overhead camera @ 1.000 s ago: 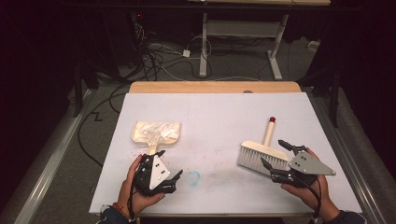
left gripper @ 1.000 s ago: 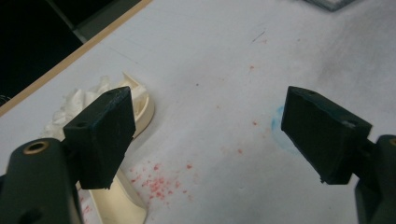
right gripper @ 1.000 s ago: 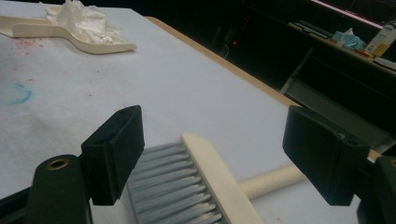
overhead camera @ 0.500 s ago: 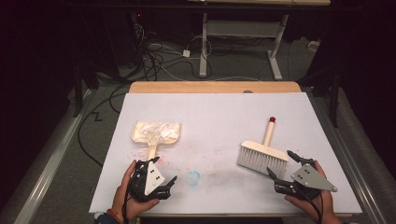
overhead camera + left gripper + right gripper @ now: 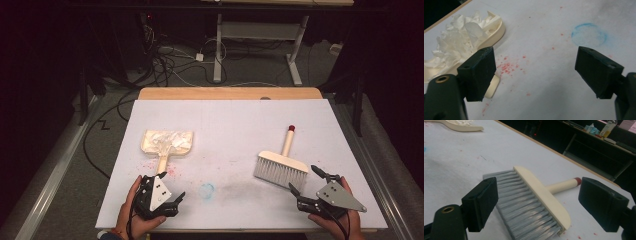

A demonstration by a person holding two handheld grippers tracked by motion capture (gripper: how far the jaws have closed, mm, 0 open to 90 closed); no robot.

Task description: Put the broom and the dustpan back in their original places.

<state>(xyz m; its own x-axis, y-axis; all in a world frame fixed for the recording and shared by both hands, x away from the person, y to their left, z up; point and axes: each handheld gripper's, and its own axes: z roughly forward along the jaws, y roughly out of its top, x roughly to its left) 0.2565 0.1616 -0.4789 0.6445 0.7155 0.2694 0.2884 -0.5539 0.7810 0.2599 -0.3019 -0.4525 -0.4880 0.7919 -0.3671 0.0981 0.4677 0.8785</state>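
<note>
1. My left gripper (image 5: 167, 197), jaws spread, nothing held; dustpan (image 5: 166, 142) at its 12 o'clock.
2. My right gripper (image 5: 307, 181) has just been opening, jaws wide, empty; brush (image 5: 280, 167) at its 11.

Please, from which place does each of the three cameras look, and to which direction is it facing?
High view: above the near table edge, facing forward and down; both hands, left gripper and right gripper enter at the bottom.
Left gripper view: between its open jaws, toward the dustpan and red crumbs.
Right gripper view: between its open jaws, toward the brush.
Shared: dustpan, brush, white table.
</note>
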